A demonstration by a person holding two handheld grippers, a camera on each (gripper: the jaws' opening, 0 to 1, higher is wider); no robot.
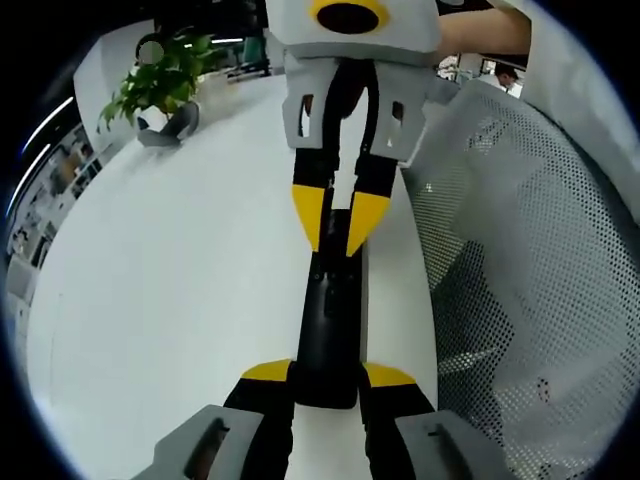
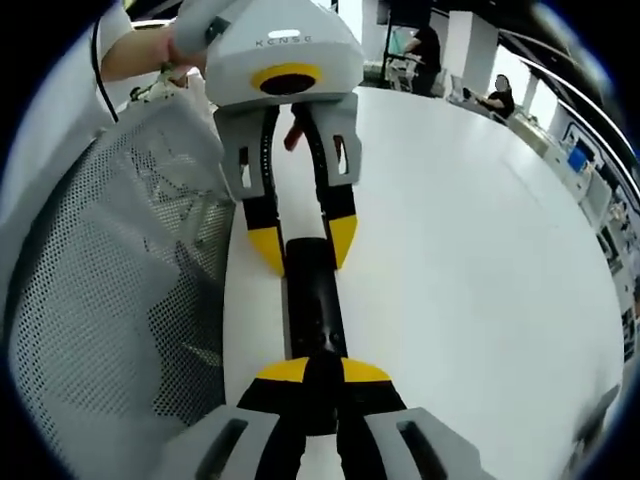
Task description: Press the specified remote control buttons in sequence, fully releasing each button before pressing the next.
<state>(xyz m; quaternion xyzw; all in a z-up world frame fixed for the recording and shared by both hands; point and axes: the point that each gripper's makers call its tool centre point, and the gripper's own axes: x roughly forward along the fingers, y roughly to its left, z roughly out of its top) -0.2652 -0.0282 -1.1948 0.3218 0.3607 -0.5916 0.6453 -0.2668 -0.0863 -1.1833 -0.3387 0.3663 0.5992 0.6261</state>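
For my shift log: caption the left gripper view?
Left gripper clamps black remote; right gripper presses its far end.

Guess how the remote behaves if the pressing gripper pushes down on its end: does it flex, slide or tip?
The remote looks like a stiff bar, so flex is unlikely. The left gripper grips one end, so sliding on the white table seems unlikely. The right gripper bears on the far end; it might pivot slightly.

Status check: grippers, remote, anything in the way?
Left gripper shut on remote, at its near end. Right gripper tips closed on the far end. White table; mesh chair alongside, not blocking.
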